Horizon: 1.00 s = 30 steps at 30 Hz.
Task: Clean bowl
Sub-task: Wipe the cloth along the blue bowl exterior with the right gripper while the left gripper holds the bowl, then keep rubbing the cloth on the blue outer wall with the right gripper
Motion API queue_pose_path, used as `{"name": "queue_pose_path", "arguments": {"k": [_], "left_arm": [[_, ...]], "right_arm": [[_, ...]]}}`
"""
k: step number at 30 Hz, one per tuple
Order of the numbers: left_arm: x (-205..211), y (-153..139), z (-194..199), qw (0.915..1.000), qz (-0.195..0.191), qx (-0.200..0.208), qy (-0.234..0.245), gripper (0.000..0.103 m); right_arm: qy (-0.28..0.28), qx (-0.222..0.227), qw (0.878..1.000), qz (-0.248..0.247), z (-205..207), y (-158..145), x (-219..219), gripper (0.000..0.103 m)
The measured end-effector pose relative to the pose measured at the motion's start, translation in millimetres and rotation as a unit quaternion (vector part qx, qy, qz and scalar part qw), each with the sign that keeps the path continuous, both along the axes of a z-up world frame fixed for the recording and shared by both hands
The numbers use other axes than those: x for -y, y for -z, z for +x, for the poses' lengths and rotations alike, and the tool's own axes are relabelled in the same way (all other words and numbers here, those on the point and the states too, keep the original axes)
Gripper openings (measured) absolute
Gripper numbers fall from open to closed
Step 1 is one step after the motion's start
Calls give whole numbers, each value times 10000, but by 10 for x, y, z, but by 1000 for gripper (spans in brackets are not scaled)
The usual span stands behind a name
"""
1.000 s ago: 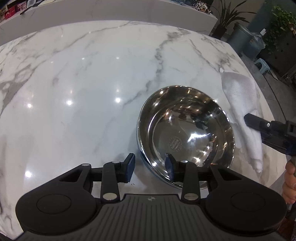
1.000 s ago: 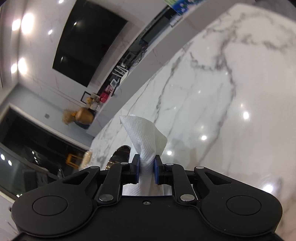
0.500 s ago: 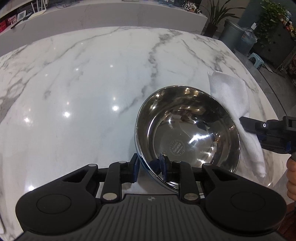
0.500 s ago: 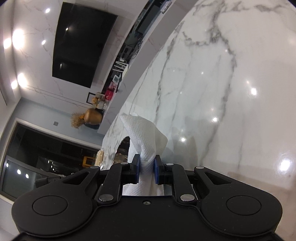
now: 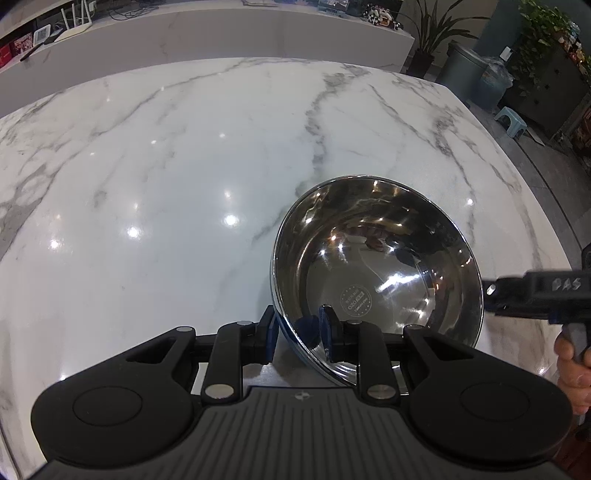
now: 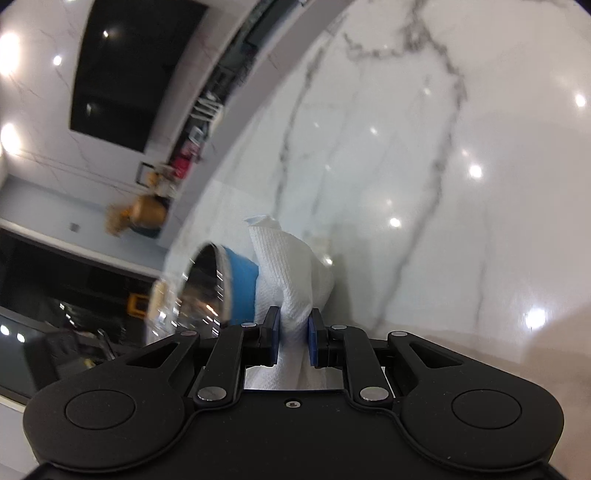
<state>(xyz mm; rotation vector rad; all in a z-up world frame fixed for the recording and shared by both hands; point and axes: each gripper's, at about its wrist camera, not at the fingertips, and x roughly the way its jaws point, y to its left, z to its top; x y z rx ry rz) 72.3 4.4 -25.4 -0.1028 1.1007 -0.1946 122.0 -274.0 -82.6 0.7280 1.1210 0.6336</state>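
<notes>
A shiny steel bowl (image 5: 376,273) with a blue outside is tilted up off the white marble table (image 5: 184,177). My left gripper (image 5: 297,328) is shut on its near rim, one finger inside, one outside. The bowl also shows in the right wrist view (image 6: 218,288), to the left of the fingers. My right gripper (image 6: 293,332) is shut on a white paper towel (image 6: 291,269) that stands up between the pads, close beside the bowl's blue wall. In the left wrist view the right gripper's body (image 5: 535,291) and the hand holding it sit at the right edge.
The table's right edge (image 5: 546,206) runs close to the bowl, with floor, a grey bin (image 5: 461,70) and plants beyond. A long white counter (image 5: 221,29) stands behind the table.
My left gripper closed on the bowl's near rim and tipped the bowl up. My right gripper carried the towel off the table toward the bowl; the towel is gone from the left wrist view.
</notes>
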Motion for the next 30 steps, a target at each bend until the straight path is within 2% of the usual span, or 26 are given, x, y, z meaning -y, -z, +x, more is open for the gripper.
{"name": "queue_pose_path", "arguments": {"k": [8,11,14,17,23,30], "left_arm": [[4,22,-26,9998,-114,-175,-80,28],[41,16,-44,9999,-5,-105,14,28],[25,5,-41,10000,58,-22,10,22],[-32,-25,-14,9999,118,85,-4,16],[-54,-34,12,9996,174,219,70,15],[-3,-37,4,9992,190,259,219,15]], "right_arm": [[-47,-10,10000,-41,-13,15,-32,14],[-55,-2,10000,-26,-18,0,-29,14],[25,85,9999,93,-11,-57,29,14],[247,282,9979,529,-5,-150,179,14],[349,561,9921,1070,12,-259,299,14],[209,424,9952,856,32,-190,216,14]]}}
